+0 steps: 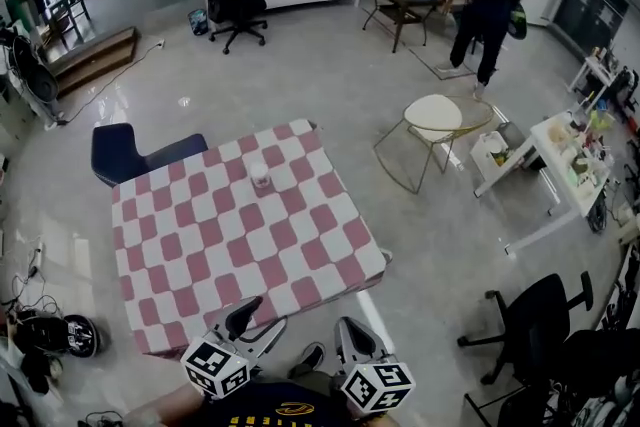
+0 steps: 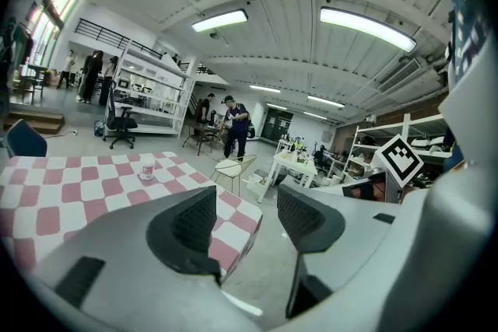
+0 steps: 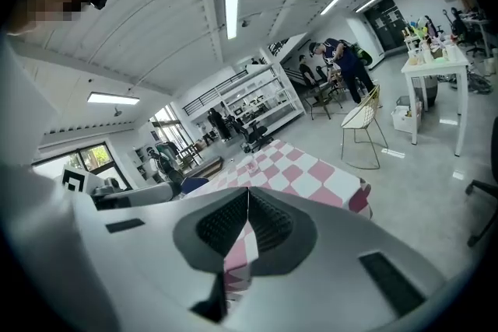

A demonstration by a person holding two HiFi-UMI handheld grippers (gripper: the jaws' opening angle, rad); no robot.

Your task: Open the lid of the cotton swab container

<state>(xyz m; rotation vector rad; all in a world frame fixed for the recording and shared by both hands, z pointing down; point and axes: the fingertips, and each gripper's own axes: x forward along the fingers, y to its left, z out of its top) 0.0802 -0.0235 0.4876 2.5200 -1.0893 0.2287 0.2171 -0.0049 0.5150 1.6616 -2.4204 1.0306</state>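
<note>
White cotton swab container (image 1: pixel 260 176) on far side of worktop (image 1: pixel 200 245). Likely light, stiff, tippy: hold body, lift lid (image 1: pixel 260 168) at rim. Left gripper (image 2: pixel 245 218) jaws spread, right gripper (image 3: pixel 248 218) jaws pressed together, both empty.

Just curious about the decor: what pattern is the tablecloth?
The tablecloth is red-and-white checked, clearest in the head view.
</note>
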